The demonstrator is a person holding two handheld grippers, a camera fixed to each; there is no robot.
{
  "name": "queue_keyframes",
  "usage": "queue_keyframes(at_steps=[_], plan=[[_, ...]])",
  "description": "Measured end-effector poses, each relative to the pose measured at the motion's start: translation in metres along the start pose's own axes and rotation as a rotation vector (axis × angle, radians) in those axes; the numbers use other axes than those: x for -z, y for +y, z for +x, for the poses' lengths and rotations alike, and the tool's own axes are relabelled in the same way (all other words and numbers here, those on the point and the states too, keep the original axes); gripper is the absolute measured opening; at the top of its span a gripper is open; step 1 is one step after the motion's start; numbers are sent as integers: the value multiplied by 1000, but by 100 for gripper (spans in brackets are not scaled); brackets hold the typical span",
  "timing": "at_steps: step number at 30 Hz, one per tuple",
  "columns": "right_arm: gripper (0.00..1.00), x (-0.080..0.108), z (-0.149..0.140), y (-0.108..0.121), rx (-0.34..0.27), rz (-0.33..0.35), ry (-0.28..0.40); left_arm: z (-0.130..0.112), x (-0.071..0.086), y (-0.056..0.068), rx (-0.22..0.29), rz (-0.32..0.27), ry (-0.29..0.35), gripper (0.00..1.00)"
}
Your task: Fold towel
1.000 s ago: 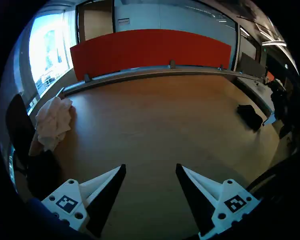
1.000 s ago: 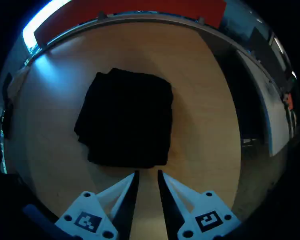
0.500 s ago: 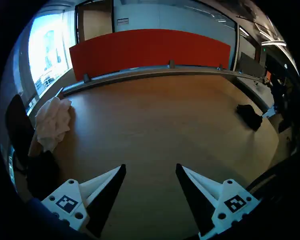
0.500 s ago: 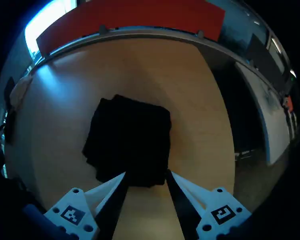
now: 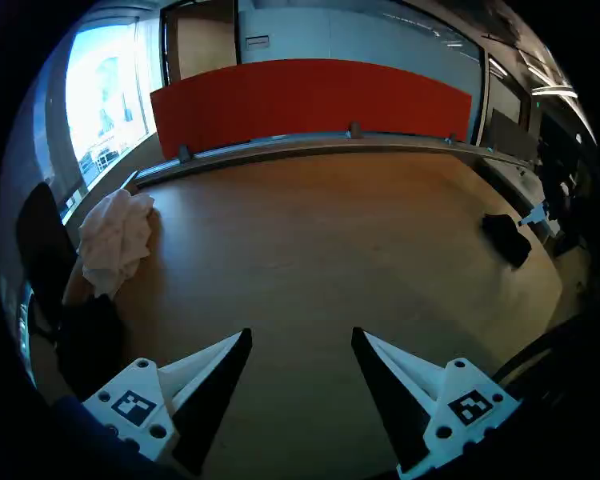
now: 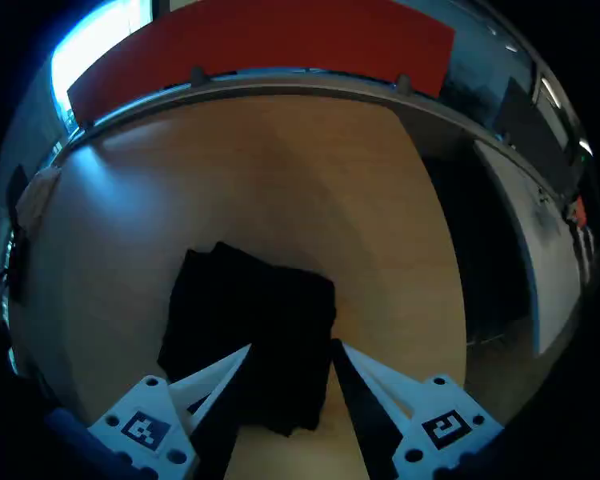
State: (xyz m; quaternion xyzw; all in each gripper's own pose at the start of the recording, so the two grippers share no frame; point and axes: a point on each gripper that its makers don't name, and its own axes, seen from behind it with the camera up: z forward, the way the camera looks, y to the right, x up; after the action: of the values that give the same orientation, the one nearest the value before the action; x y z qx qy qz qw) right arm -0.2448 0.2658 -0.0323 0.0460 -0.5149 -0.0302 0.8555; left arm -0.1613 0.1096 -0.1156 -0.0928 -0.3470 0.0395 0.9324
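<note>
Left gripper view: left gripper hung released, fingers wide apart over the bare wooden table. Folded black towel lay far right, near the table's edge. Crumpled pale cloth sat at the left edge, red partition behind.

Right gripper view: right gripper was unclenched, fingers parted above the towel, whose near part lay between them. Contact could not be told.

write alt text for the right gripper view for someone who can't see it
A folded black towel lies flat on a light wooden table, and the right gripper hangs over the towel's near part with its two white fingers open. A long red partition panel runs along the table's far edge.
</note>
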Motion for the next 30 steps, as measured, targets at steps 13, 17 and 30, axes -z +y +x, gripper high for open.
queue_keyframes(at_steps=[13, 17, 30], plan=[[57, -28, 4, 4, 21, -6, -34, -5, 2, -6, 16, 30, -19, 92], [45, -32, 2, 6, 21, -11, -42, -7, 3, -6, 17, 34, -23, 92], [13, -35, 10, 3, 41, -4, -6, -5, 0, -5, 8, 36, -28, 92]])
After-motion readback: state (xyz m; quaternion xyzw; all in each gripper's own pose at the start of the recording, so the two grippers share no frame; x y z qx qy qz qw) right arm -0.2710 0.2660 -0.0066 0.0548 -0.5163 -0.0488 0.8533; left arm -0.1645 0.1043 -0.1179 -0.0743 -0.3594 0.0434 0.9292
